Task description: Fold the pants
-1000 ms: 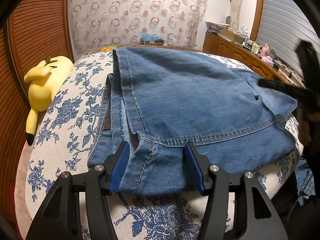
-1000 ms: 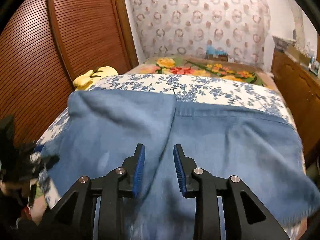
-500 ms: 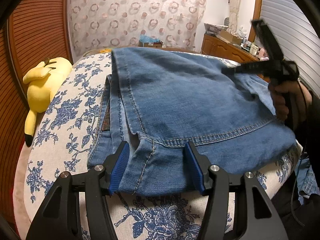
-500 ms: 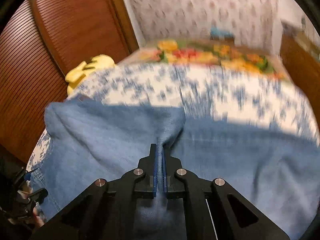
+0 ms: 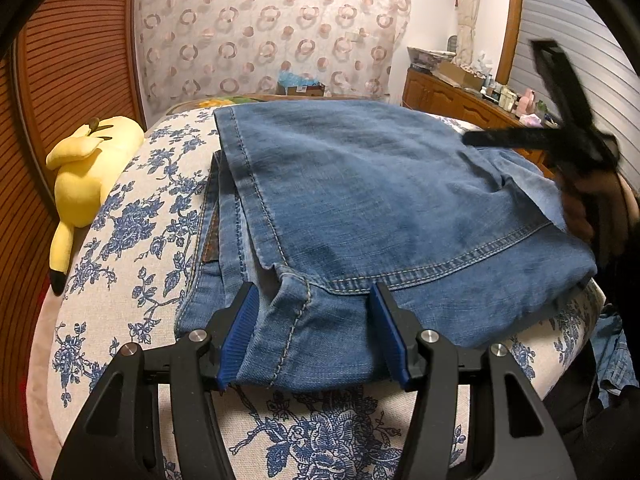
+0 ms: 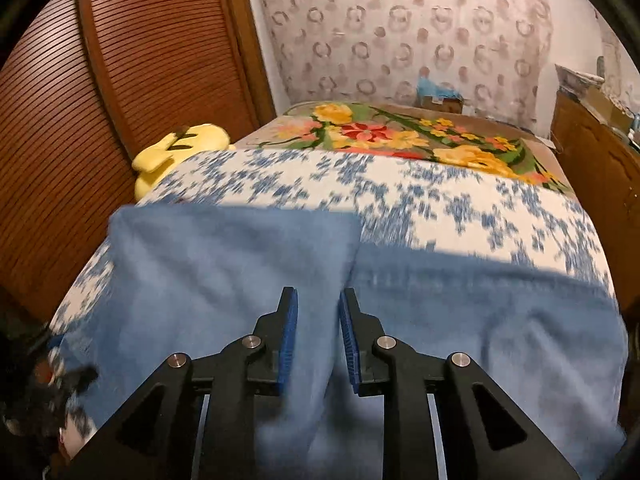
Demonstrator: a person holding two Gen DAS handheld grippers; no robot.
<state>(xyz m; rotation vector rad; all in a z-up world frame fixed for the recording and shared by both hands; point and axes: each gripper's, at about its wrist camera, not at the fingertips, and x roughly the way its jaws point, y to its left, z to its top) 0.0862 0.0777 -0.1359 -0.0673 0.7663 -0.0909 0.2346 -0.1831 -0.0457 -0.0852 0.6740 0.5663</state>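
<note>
Blue jeans point(image 5: 380, 200) lie folded in layers on a blue-flowered bed cover point(image 5: 132, 248). My left gripper point(image 5: 314, 332) is open, its blue pads on either side of the near hem, with denim between them. My right gripper point(image 6: 318, 340) is open by a narrow gap just above the denim point(image 6: 224, 272), with a ridge of cloth between its pads. The right gripper also shows in the left wrist view point(image 5: 560, 136), blurred, over the far right side of the jeans.
A yellow plush toy point(image 5: 86, 172) lies at the bed's left edge beside a brown slatted wardrobe point(image 6: 120, 80). A floral blanket point(image 6: 400, 132) covers the far end. A wooden dresser point(image 5: 460, 100) with clutter stands on the right.
My right gripper closed on a pinch of denim half a second ago and has now opened again. The left gripper has stayed open at the hem.
</note>
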